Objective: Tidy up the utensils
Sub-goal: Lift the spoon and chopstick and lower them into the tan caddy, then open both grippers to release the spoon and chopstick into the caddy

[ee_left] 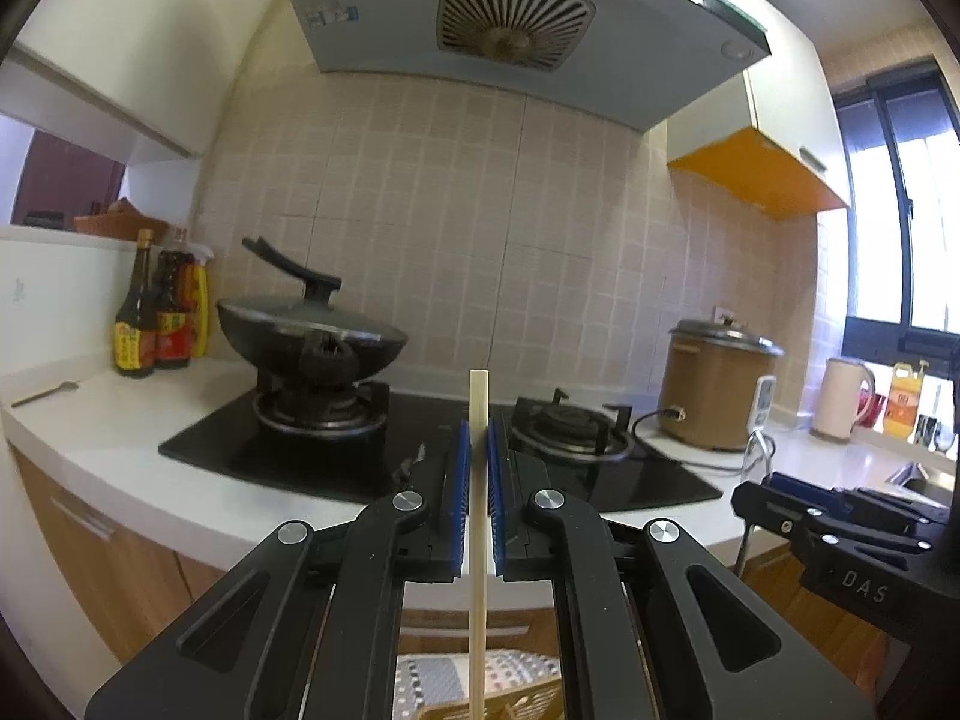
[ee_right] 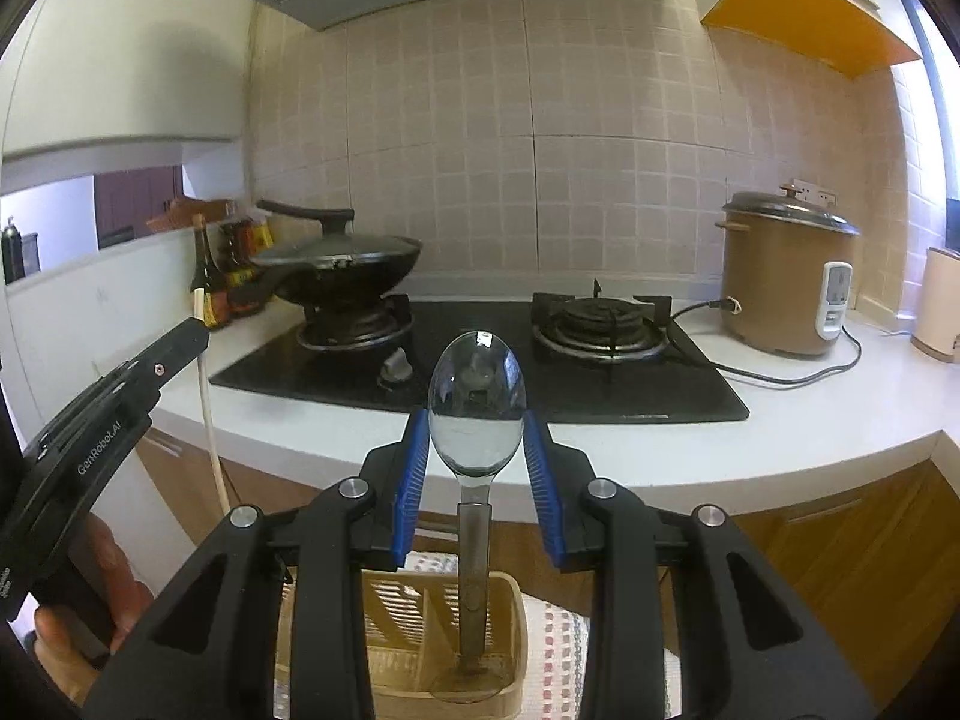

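My left gripper point(ee_left: 478, 438) is shut on a pale wooden chopstick point(ee_left: 478, 480) held upright; its lower end reaches down toward a wooden utensil holder point(ee_left: 510, 708) below. My right gripper point(ee_right: 477, 426) holds a metal spoon point(ee_right: 477, 396) by the bowl, upright, with its handle down inside the wooden utensil holder point(ee_right: 384, 630). The jaws sit against the bowl's sides. The left gripper with the chopstick also shows in the right wrist view point(ee_right: 198, 324). Another spoon point(ee_left: 45, 394) lies on the counter at the far left.
A black gas hob point(ee_left: 420, 450) sits in the white counter point(ee_left: 108, 420), with a lidded wok point(ee_left: 309, 330) on the left burner. Sauce bottles point(ee_left: 156, 312) stand left, a brown rice cooker point(ee_right: 780, 282) with cord right. A patterned cloth point(ee_right: 558, 642) lies under the holder.
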